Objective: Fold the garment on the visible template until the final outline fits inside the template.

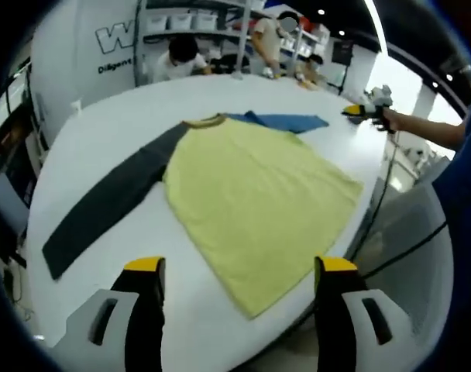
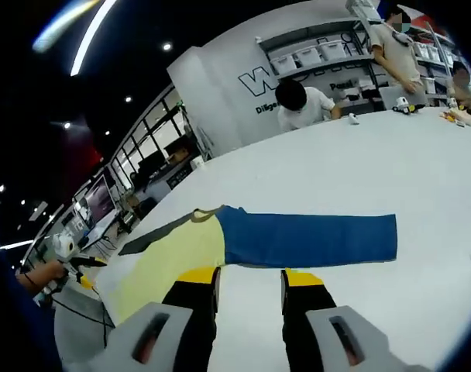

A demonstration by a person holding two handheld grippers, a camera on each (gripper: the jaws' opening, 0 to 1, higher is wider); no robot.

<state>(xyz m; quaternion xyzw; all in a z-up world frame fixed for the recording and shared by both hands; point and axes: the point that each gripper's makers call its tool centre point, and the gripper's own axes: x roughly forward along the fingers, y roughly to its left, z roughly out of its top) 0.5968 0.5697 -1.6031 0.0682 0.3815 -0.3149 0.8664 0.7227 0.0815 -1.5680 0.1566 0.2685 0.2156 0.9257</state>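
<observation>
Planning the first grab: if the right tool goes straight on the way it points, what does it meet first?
Probably the blue sleeve, which lies flat across the table just past the open right tool. The yellow body sits to the left of that line. Depth is hard to judge in the fisheye.

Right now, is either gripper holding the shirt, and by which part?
Nothing is held. The left gripper and the right gripper are both open above the shirt, gripping no part.
</observation>
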